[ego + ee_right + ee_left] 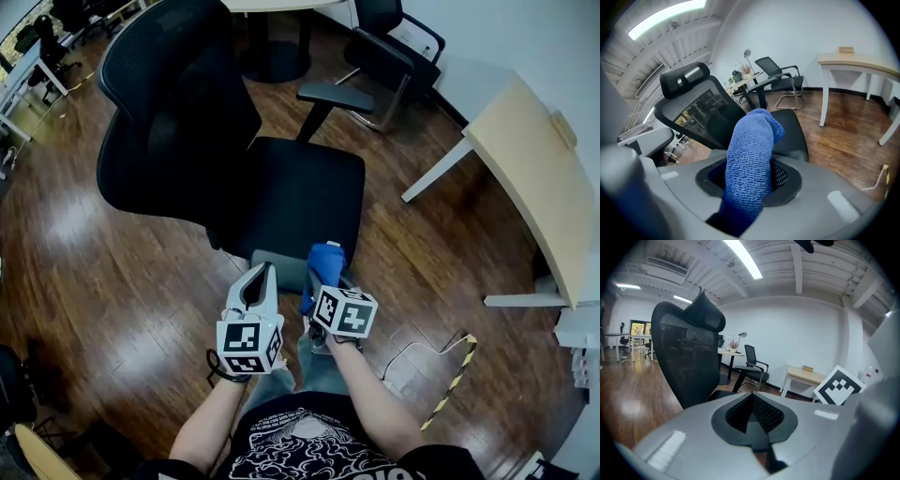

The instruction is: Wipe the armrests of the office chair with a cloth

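Note:
The black office chair [178,122] stands in front of me, its mesh back to the left and its seat [300,192] in the middle. Its far armrest [333,97] juts out beyond the seat. The near armrest [286,270] shows as a grey pad just past my grippers. My right gripper [323,281] is shut on a blue cloth [325,264], and in the right gripper view the cloth [750,168] stands up from between the jaws of the gripper [752,180]. My left gripper [262,272] is beside it, shut with nothing between its jaws [752,399].
A beige desk [525,159] stands at the right, with a second black chair [394,47] behind the first. A round table base [272,58] is at the top. Yellow-black tape [455,380] and a cable lie on the wood floor near my right.

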Action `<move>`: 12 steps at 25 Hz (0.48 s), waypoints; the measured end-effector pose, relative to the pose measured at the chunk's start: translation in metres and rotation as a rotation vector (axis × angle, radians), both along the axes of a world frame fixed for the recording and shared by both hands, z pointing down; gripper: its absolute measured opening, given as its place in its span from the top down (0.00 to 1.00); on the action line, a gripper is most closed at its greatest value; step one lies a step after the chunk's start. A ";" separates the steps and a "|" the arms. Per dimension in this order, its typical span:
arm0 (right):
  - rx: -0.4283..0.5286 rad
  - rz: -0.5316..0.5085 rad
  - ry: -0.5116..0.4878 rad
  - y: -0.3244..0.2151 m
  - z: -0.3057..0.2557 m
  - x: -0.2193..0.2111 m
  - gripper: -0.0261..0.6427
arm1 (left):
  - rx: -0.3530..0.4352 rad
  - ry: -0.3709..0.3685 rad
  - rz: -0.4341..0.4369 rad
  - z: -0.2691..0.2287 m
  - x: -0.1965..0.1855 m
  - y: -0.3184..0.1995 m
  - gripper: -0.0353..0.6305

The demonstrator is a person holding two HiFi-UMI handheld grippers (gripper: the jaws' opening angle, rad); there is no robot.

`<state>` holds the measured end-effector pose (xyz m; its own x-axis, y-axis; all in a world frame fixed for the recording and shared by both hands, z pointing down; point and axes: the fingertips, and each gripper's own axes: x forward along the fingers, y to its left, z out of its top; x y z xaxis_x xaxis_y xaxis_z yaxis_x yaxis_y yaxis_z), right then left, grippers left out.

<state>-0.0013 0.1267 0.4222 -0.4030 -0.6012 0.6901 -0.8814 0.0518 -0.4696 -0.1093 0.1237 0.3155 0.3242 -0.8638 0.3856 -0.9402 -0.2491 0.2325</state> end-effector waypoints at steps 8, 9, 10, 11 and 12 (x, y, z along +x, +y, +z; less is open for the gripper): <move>0.000 0.047 0.025 0.006 -0.001 0.040 0.75 | -0.007 0.006 0.017 0.002 0.017 -0.006 0.94; 0.000 0.050 0.029 0.007 0.000 0.045 0.75 | -0.007 0.006 0.016 0.002 0.018 -0.006 0.94; -0.001 0.054 0.033 0.007 0.001 0.049 0.75 | -0.008 0.005 0.014 0.002 0.018 -0.006 0.94; -0.003 0.058 0.037 0.008 0.001 0.054 0.75 | -0.008 0.004 0.012 0.002 0.018 -0.006 0.94; -0.005 0.062 0.043 0.008 0.002 0.058 0.75 | -0.009 0.004 0.009 0.002 0.017 -0.006 0.94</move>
